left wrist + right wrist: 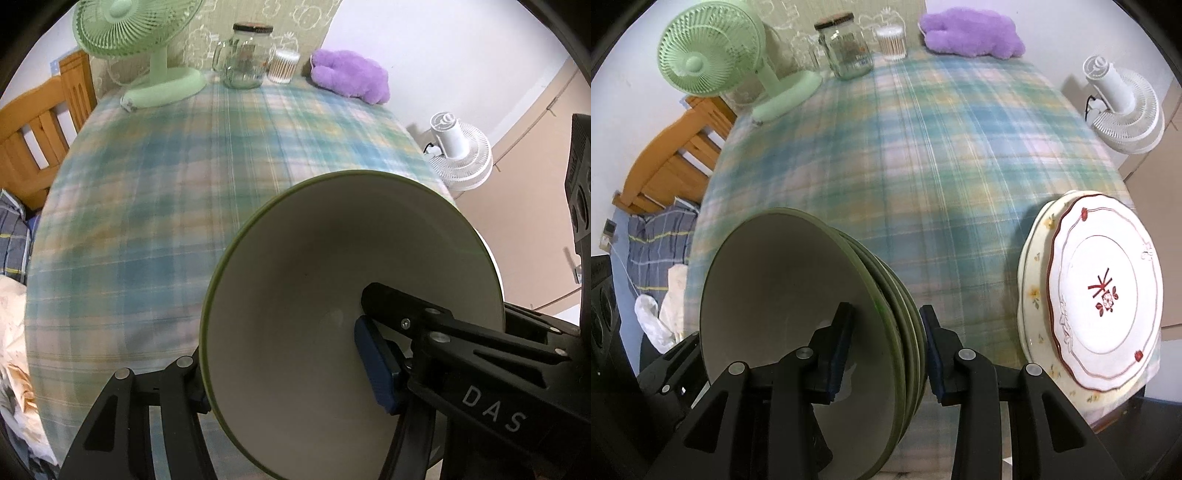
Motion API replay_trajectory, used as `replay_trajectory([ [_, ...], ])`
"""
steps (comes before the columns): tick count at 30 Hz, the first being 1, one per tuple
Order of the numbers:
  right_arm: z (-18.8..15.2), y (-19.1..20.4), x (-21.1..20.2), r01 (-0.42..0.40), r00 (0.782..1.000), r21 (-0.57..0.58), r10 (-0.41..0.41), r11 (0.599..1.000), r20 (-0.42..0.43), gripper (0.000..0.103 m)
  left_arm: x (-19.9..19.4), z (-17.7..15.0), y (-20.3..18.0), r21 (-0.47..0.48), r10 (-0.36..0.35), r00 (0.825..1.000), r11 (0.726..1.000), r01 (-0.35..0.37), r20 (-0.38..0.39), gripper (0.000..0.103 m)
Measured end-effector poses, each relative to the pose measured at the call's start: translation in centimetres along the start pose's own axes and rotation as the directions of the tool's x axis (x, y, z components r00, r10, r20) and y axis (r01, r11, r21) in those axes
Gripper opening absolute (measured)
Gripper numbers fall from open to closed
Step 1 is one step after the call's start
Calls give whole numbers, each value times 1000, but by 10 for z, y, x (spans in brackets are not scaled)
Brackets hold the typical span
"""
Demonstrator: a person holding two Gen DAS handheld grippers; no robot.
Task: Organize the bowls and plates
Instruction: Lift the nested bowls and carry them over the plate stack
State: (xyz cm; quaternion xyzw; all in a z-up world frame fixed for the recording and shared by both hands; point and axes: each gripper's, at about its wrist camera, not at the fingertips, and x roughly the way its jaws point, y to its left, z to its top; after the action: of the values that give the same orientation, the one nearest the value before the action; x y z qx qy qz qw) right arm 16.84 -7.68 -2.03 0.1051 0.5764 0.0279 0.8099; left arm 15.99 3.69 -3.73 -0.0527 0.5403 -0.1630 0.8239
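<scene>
A nested stack of green-rimmed bowls with pale insides fills the lower part of both views, above the plaid tablecloth. My left gripper is shut on the stack's wall, one blue pad inside the top bowl and the other finger outside at the lower left. My right gripper is shut on the opposite side of the bowl stack, its left pad inside and its right pad against the outermost bowl. At the table's right front edge a white plate with red trim lies on a cream flowered plate.
Along the far edge stand a green desk fan, a glass jar, a cotton-swab tub and a purple plush. A white floor fan stands beyond the right edge. A wooden bed frame and bedding lie left.
</scene>
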Motion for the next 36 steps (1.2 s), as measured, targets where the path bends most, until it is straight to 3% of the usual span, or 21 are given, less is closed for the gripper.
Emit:
replay_trajectory([
  [8,-6,3,-28,10,999,29,-12,1000,52,39,-18,2,-10,43,-7,1000,999,6,26,64],
  [16,-10,-7,-36,-19,996,19,17,1000,82,39,-20,-1,-26,52,29,998,998,-32,57,64],
  [36,6,-83,-60,-58,995,-63,63,996,75,39,-6,9,-104,-23,72,994,997,-70,83,64],
])
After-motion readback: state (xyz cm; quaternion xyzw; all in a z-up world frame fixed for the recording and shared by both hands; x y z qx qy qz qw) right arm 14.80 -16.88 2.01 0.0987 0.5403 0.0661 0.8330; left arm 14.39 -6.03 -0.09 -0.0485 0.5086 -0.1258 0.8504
